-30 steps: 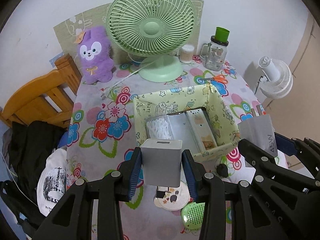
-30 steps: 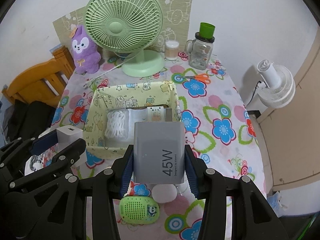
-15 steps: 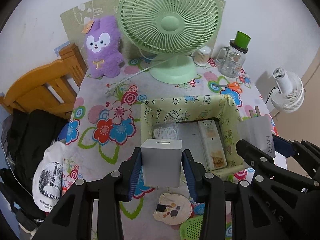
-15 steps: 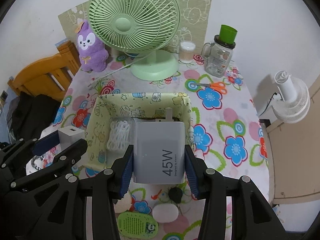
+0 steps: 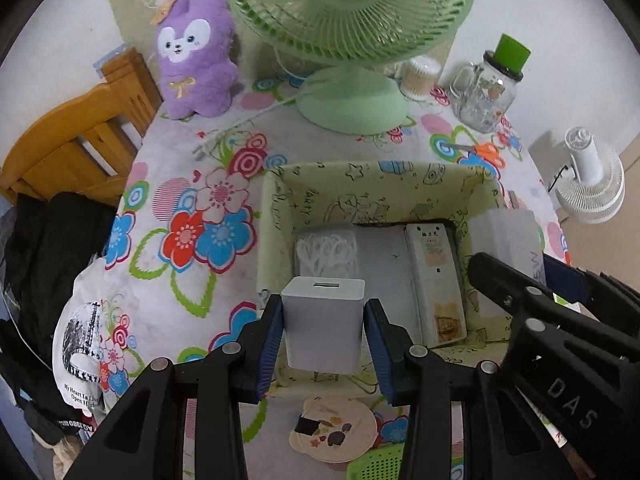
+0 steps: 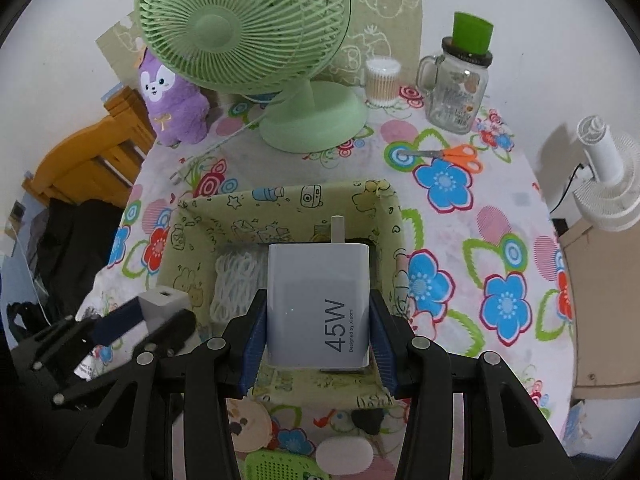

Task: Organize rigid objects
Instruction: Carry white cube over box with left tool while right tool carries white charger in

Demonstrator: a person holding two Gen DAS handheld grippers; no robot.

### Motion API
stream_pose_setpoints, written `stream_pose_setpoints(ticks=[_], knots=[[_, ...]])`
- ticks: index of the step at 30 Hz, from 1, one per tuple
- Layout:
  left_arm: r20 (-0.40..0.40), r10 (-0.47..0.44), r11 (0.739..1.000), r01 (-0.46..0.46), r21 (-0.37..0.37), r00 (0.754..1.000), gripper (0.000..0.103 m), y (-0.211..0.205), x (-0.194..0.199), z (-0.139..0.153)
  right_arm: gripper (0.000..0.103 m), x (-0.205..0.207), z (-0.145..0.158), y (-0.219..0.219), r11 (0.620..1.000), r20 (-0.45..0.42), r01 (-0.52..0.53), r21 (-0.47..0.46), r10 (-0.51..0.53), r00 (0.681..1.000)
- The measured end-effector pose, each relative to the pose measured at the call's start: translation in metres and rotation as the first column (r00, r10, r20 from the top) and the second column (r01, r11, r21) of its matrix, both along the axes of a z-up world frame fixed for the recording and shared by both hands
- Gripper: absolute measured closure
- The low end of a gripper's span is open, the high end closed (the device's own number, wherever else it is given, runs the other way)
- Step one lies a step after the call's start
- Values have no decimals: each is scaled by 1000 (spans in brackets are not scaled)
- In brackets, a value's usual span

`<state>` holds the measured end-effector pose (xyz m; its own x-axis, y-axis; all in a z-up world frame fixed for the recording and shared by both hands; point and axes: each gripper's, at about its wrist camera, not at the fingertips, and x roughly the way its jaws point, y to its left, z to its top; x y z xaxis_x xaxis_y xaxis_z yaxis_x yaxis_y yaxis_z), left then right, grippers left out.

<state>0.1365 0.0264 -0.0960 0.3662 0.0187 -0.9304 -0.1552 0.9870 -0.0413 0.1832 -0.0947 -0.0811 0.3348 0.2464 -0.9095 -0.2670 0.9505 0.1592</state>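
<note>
Left fingers: the left gripper [image 5: 323, 330] squeezes a small white cube plug [image 5: 323, 326] between its blue pads. The plug hangs over the near edge of the box.
Right fingers: the right gripper [image 6: 318, 322] squeezes a bigger white charger [image 6: 318, 304] marked "45W". Its metal prong sticks up and away. It hangs over the inside of the box.
Box: a pale green cloth box [image 5: 400, 184] with doodles sits in the middle of the bench [image 5: 176, 296].
In the box: a bag of white cord [image 5: 326, 250] on the left and a long white power strip [image 5: 434, 280] on the right.
Behind the box: a green fan [image 6: 256, 36], a purple plush toy [image 5: 194, 54], a glass jar with a green lid [image 6: 458, 84] and orange scissors [image 6: 452, 156].
Bench: covered with a cloth of big bright flowers.
</note>
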Motion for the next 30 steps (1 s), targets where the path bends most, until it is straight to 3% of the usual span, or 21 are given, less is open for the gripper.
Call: stream_pose_setpoints(ticks=[16, 23, 30], knots=[[-62, -13, 1000, 14, 11, 998, 59, -6, 14, -26, 53, 16, -34, 21, 998, -82, -66, -3, 66, 994], [-74, -61, 998, 59, -27, 995, 32, -13, 16, -29, 53, 19, -42, 23, 998, -102, -69, -13, 68, 992], [-72, -109, 994, 107, -33, 991, 20, -20, 17, -31, 53, 25, -50, 24, 998, -119, -66, -18, 63, 991]])
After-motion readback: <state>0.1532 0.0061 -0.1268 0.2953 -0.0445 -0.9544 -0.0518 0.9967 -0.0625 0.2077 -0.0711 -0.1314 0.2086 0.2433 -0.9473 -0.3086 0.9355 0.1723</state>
